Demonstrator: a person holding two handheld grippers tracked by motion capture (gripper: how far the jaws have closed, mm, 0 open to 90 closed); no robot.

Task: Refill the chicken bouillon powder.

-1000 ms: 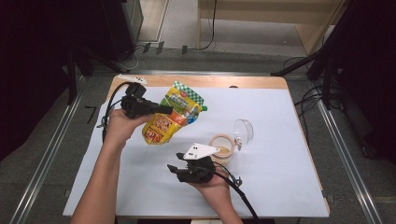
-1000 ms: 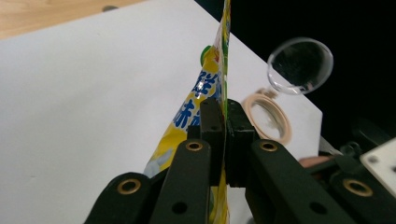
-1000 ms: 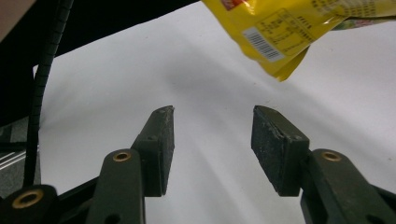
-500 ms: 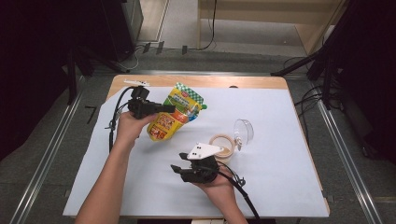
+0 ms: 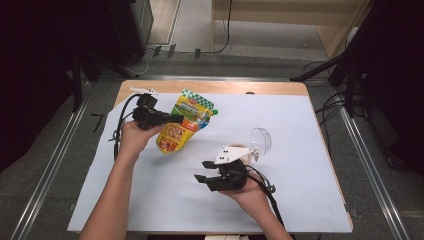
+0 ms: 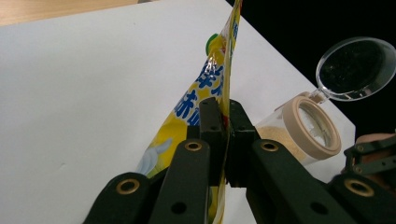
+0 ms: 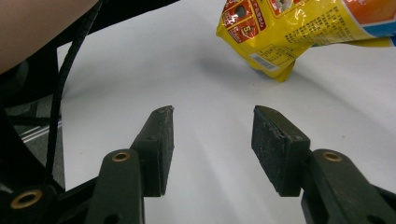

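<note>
Nearest the person, the right gripper hangs over the white sheet with its jaws about half open and nothing between them. Just behind it sits the small jar of pale powder, clear flip lid swung open. Further back, the left gripper is clamped tight on the edge of the yellow snack pouch, holding it up at a tilt.

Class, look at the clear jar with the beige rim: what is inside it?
The clear jar lies with its hinged lid open. A pale yellowish powder shows through its wall. How far the powder reaches is hidden behind the left gripper and the yellow pouch.
</note>
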